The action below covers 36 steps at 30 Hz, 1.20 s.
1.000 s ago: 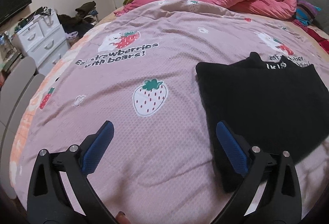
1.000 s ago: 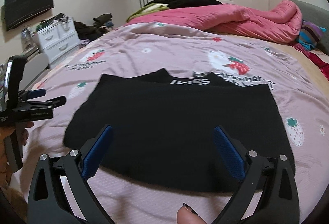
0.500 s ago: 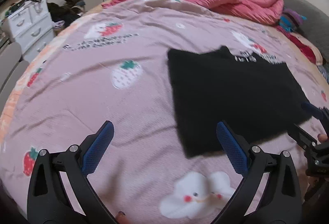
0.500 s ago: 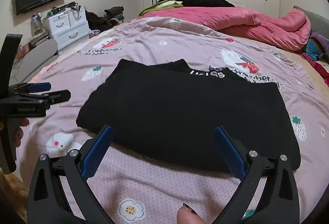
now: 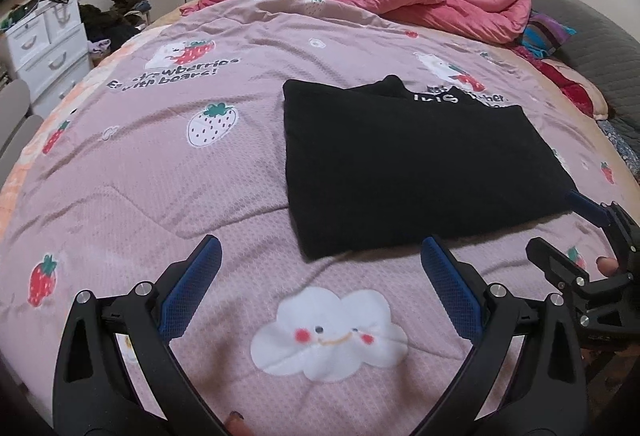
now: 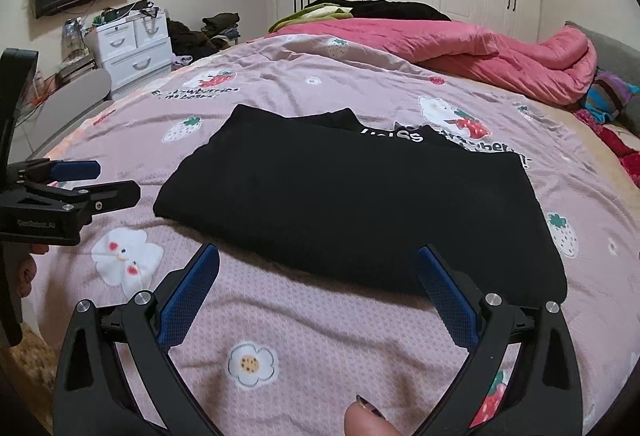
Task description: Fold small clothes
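Black garment (image 6: 352,203), folded flat, white lettering

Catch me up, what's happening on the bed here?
A person holds a hand-held gripper in each hand over a pink strawberry-print bedspread. A black garment lies folded flat on it, white lettering showing at its far edge. The left hand-held gripper and right hand-held gripper are both open and empty, just short of the garment's near edge. Neither touches it.
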Available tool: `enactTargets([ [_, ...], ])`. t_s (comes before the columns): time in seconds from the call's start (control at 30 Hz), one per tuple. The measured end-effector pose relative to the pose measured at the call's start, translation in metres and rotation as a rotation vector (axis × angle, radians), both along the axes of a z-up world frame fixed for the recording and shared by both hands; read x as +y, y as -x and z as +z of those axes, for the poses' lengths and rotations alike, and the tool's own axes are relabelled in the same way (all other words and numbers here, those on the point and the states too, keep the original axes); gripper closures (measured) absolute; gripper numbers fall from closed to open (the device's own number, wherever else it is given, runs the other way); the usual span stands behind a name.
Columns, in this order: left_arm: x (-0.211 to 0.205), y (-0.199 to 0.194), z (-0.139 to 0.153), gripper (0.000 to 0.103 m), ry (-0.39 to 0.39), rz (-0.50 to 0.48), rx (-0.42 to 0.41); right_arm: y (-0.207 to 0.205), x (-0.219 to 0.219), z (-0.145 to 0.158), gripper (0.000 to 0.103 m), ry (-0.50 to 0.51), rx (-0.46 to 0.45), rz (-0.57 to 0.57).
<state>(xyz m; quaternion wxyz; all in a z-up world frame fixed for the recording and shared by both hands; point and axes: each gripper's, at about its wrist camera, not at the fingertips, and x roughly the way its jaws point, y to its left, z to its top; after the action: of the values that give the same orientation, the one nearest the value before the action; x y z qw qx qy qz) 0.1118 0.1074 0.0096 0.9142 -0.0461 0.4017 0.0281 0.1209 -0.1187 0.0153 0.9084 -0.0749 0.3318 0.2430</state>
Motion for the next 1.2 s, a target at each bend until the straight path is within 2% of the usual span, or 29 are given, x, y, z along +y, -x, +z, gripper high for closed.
enactTargets([
  [0.23, 0.002, 0.019, 0.002, 0.009, -0.007, 0.017, -0.03, 0.014, 0.006, 0.003, 0.005, 0.004, -0.025, 0.021],
  [0.7, 0.035, 0.06, -0.014, 0.009, 0.007, 0.086, -0.013, 0.043, 0.045, 0.005, 0.004, 0.052, -0.078, 0.119],
  [1.2, 0.068, 0.07, -0.008, 0.009, 0.056, 0.175, -0.048, 0.061, 0.083, -0.004, 0.005, 0.089, -0.075, 0.2],
])
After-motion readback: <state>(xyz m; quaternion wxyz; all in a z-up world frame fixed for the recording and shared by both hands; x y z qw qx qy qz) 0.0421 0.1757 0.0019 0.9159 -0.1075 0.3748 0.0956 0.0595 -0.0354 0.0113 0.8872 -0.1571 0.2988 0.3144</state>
